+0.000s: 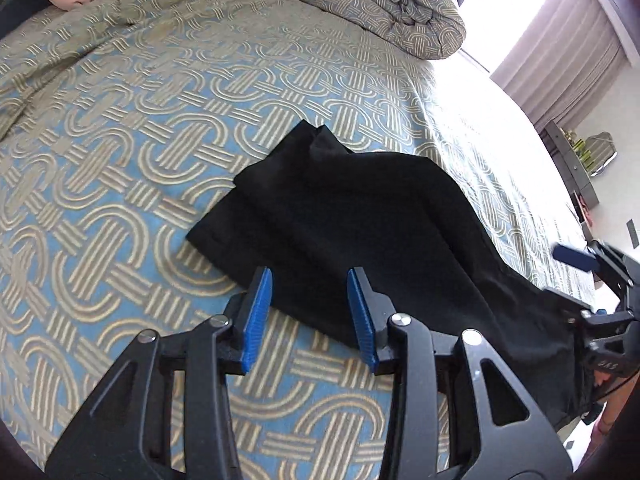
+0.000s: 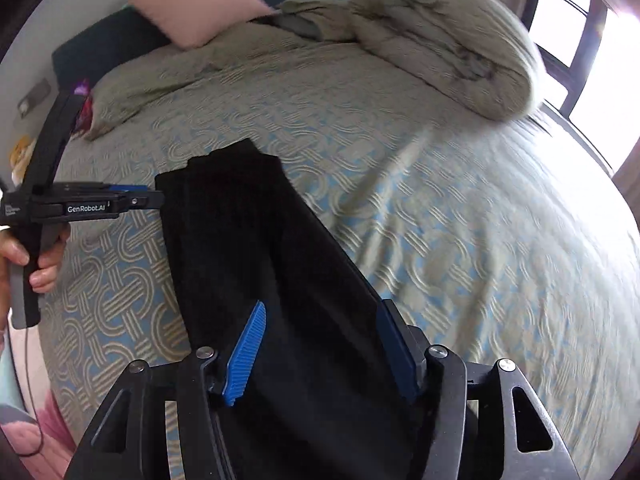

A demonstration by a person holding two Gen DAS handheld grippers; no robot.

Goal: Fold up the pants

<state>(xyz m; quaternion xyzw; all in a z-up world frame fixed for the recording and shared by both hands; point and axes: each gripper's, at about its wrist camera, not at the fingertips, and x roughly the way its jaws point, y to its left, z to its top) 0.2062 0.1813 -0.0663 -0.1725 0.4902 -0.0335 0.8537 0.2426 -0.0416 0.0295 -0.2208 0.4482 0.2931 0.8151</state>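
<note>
Black pants [image 1: 340, 224] lie folded lengthwise on the patterned bedspread, running from mid-bed to the near edge; they also show in the right wrist view [image 2: 256, 248]. My left gripper [image 1: 310, 280] is open, hovering over the pants' near edge with nothing between its blue pads. My right gripper [image 2: 320, 312] is open above the near end of the pants, its pads straddling the cloth without closing on it. The right gripper shows at the far right of the left wrist view [image 1: 592, 272]. The left gripper shows from the side at the pants' left edge [image 2: 152, 198].
The bedspread [image 1: 120, 160] has a blue and tan interlocking pattern. A rolled duvet [image 1: 368, 4] lies at the head of the bed, with a pink pillow [image 2: 200, 4] beside it. A bright window with curtains [image 1: 560, 40] stands at the right.
</note>
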